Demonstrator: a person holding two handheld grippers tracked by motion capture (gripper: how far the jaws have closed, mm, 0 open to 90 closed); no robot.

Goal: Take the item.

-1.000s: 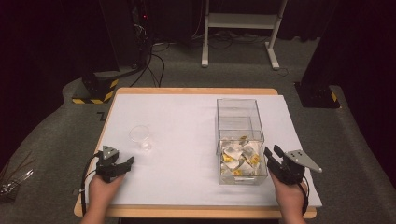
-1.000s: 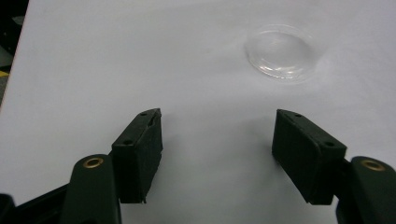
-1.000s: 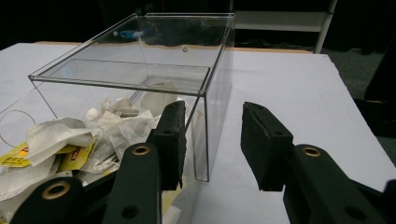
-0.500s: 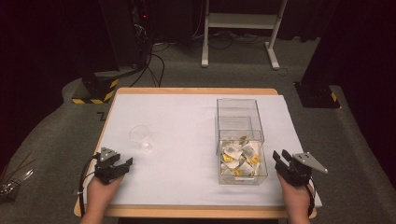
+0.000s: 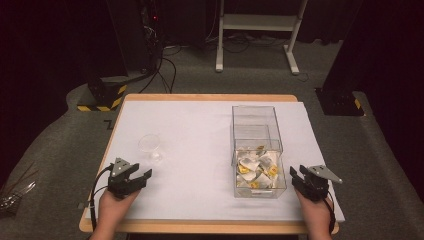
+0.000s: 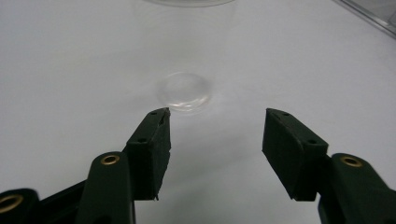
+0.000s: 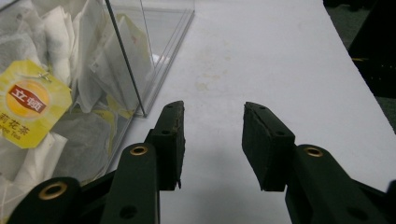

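A: Left to right, what differs from a second ago?

B: The left gripper rests at nearly the same spot near the table edge. The right gripper has drawn back toward the person and outward, away from the side wall of the clear box it was close beside. Judged from this, neither tool has begun a grasp; both appear to be at rest or starting positions.

A: State of the left jaws?

B: Wide apart and empty. In the left gripper view the left gripper points at the clear cup, whose base stands just ahead of the jaw tips and slightly toward the left jaw, not touching either.

A: And the right jaws?

B: Moderately open, holding nothing. In the right gripper view the right gripper faces bare tabletop; the box corner stands just ahead of the left jaw, apart from it, with the tea bags behind the wall
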